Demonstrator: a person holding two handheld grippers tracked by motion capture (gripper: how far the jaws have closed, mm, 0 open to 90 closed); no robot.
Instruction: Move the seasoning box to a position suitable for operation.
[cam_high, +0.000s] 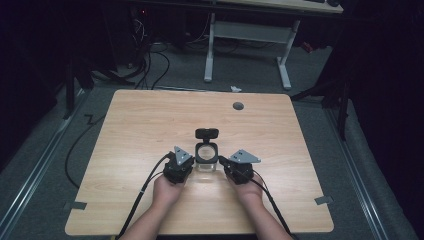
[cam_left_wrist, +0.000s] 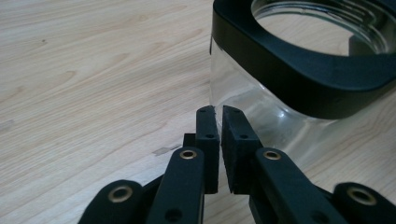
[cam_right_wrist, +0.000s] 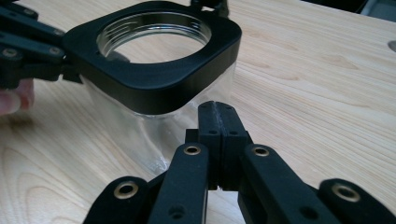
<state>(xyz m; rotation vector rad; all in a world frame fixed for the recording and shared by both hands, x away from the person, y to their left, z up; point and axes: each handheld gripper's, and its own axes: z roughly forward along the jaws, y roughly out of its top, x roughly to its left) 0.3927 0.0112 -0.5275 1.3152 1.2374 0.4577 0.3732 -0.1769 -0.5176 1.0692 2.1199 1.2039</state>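
1. Fingers of my left gripper (cam_left_wrist: 218, 112): nearly together, a thin slit between the pads, nothing in the slit. Tips sit just beside the glass wall of the jar, low on one of its rounded corners; I cannot tell whether they touch it.
2. Fingers of my right gripper (cam_right_wrist: 217, 108): pressed flat together, pad on pad, holding nothing. Tips stand close against the jar's lower glass corner, under the overhang of the black collar; contact cannot be made out.
3. Square glass jar (cam_high: 206, 159): clear body, rounded corners, thick black square collar (cam_right_wrist: 154, 81) around a round threaded mouth. Open, upright, standing on the table between my two grippers, near the table's middle, a little toward my side.
4. Black lid (cam_high: 206, 133): lying on the table just beyond the jar, on its far side, apart from the mouth.
5. Left hand (cam_high: 166, 191) and right hand (cam_high: 248, 190): both come in from the near edge, each behind its gripper, cables trailing back toward me.
6. Wooden table (cam_high: 140, 125): light grain, a round grey grommet (cam_high: 238, 106) near the far right corner, tape tabs at the near corners.
7. Obstructions: the collar overhangs the glass above both sets of fingertips; in the right gripper view the left gripper's dark links reach the collar's far corner.
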